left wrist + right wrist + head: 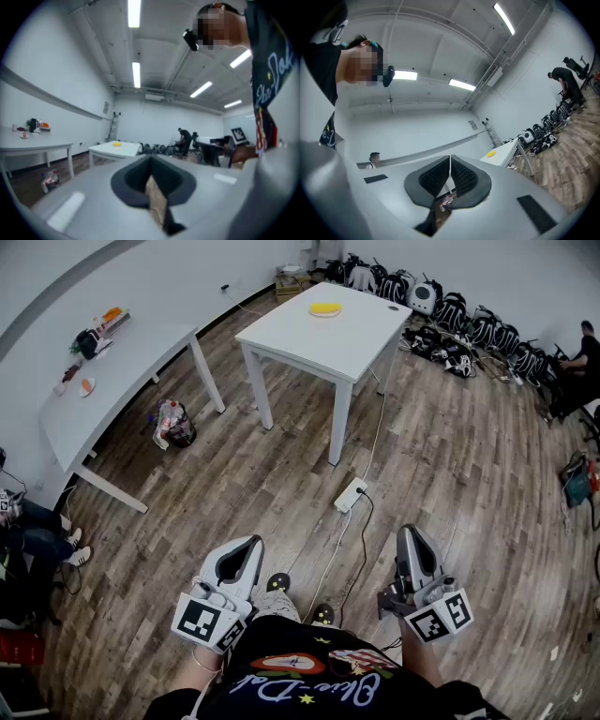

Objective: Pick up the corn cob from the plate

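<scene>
A yellow plate (325, 308) lies on the white table (347, 343) far across the room; I cannot make out the corn cob on it at this distance. The same yellow spot shows as the plate (116, 144) in the left gripper view and the plate (491, 153) in the right gripper view. My left gripper (249, 544) and right gripper (410, 534) are held low by my waist, both pointing toward the table and far from it. The left gripper (151, 160) has its black pads together with nothing between them. So does the right gripper (450, 159).
A second white table (103, 381) with small items stands at the left, a bag (174, 423) on the floor beside it. A power strip (350, 495) and its cable lie on the wood floor. Backpacks (469, 329) line the far wall. A person (586, 352) is at the right.
</scene>
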The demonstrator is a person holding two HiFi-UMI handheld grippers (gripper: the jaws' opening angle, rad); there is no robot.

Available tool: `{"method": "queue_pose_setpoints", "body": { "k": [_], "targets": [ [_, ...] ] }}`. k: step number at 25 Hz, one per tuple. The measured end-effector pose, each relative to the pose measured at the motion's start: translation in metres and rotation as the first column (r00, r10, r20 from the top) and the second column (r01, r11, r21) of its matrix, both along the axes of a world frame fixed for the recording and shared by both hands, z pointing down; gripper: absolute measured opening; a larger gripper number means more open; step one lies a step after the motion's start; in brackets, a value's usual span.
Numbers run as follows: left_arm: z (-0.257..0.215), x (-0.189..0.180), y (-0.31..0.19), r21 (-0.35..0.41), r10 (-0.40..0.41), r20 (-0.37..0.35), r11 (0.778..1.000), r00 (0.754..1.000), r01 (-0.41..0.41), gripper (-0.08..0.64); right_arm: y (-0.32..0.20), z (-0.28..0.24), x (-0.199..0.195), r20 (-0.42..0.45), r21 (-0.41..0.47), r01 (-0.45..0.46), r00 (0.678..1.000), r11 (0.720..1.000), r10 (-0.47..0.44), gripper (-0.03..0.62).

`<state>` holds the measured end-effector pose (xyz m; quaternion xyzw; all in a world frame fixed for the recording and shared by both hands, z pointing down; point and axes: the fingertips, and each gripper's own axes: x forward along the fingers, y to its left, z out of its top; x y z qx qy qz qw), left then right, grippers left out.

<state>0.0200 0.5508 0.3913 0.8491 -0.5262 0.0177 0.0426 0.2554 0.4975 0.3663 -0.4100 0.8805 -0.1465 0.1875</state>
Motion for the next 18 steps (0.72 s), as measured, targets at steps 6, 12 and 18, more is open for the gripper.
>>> {"method": "queue_pose_setpoints", "body": {
  "k": [6,12,18],
  "targets": [
    [0.010,-0.024,-0.051,-0.010,-0.043,-0.017,0.999,0.999,0.043,-0.003,-0.052,0.015,-0.048,-0.138,-0.062,0.145,0.979,0.987,-0.153,0.017],
    [0.010,-0.052,-0.140,0.009,0.003,-0.048,1.000,0.999,-0.003,-0.003,-0.125,0.005,-0.090,-0.116,-0.031,0.141,0.983,0.989,-0.144,0.017],
    [-0.015,-0.099,-0.232,0.075,0.074,-0.035,0.995,0.997,-0.071,-0.003,-0.221,-0.029,-0.162,-0.058,0.037,0.181,0.982,0.983,-0.178,0.017]
  ]
}}
